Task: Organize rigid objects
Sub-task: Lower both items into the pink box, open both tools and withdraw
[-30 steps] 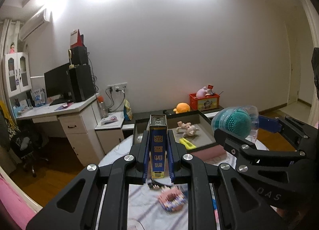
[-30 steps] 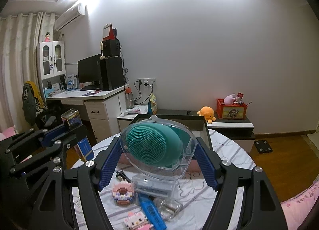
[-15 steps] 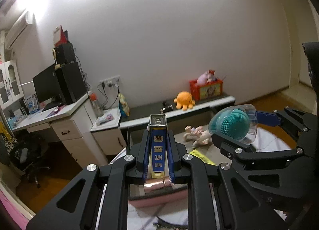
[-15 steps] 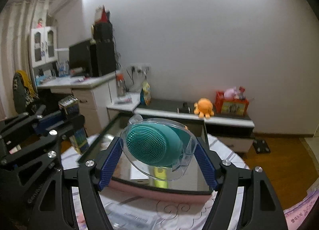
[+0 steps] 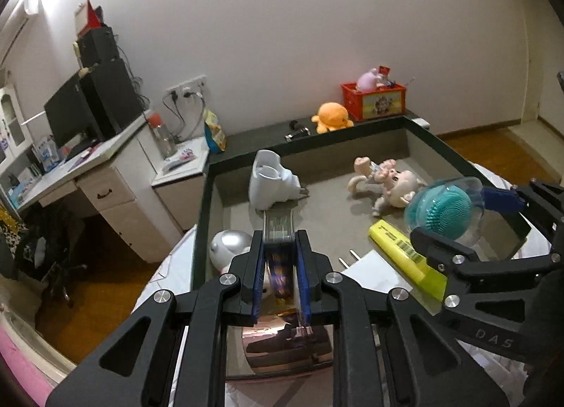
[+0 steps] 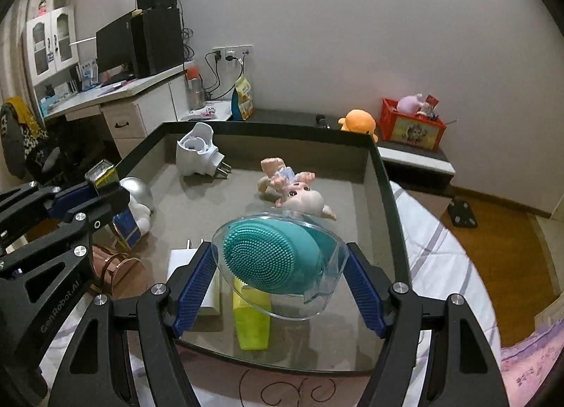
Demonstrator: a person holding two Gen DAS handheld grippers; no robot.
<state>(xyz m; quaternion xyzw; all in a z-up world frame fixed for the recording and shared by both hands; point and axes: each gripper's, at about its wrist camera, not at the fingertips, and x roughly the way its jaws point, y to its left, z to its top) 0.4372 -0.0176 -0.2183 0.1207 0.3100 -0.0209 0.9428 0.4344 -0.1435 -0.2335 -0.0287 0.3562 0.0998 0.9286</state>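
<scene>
My left gripper (image 5: 279, 266) is shut on a tall blue and gold tin (image 5: 278, 252) and holds it over the near left part of a dark-rimmed box (image 5: 202, 216). The tin also shows in the right wrist view (image 6: 105, 192). My right gripper (image 6: 282, 276) is shut on a teal bristled brush in a clear shell (image 6: 271, 259), above the box's near middle; it also shows in the left wrist view (image 5: 444, 209). The box (image 6: 382, 174) holds a white plug device (image 6: 197, 153), a doll (image 6: 296, 192), a yellow bar (image 6: 252, 319), a silver ball (image 6: 135, 192) and a copper cup (image 6: 116, 273).
The box stands on a round table with a patterned white cloth (image 6: 433, 252). Behind are a desk with a monitor (image 6: 116, 44), a low dark shelf with an orange plush (image 6: 357, 121) and a red crate (image 6: 410, 125). Wooden floor lies to the right.
Both grippers have moved forward and tilted down over the box, each still holding its object. The box's contents are now in full view.
</scene>
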